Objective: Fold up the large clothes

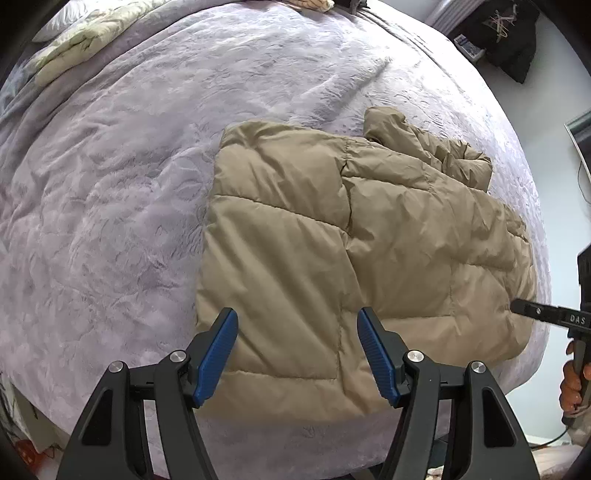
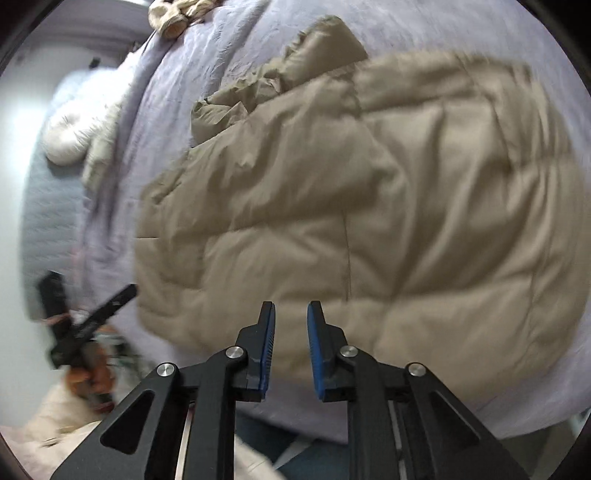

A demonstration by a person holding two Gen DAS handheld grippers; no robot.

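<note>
Tan quilted jacket on a lilac embossed bedspread

The jacket (image 1: pixel 354 251) is a plain khaki-tan, its panels marked by stitched lines. The bedspread (image 1: pixel 122 192) beneath is pale lilac with a tone-on-tone leafy embossed pattern. At 11 o'clock in the left wrist view lies a cream pillow (image 1: pixel 79 46) printed with grey-green leaves; at 1 o'clock hangs a black garment (image 1: pixel 511 35) with a pale crossed motif. Both the left gripper (image 1: pixel 297 325) and the right gripper (image 2: pixel 291 317) are black with ribbed blue pads (image 1: pixel 218 358).
</note>
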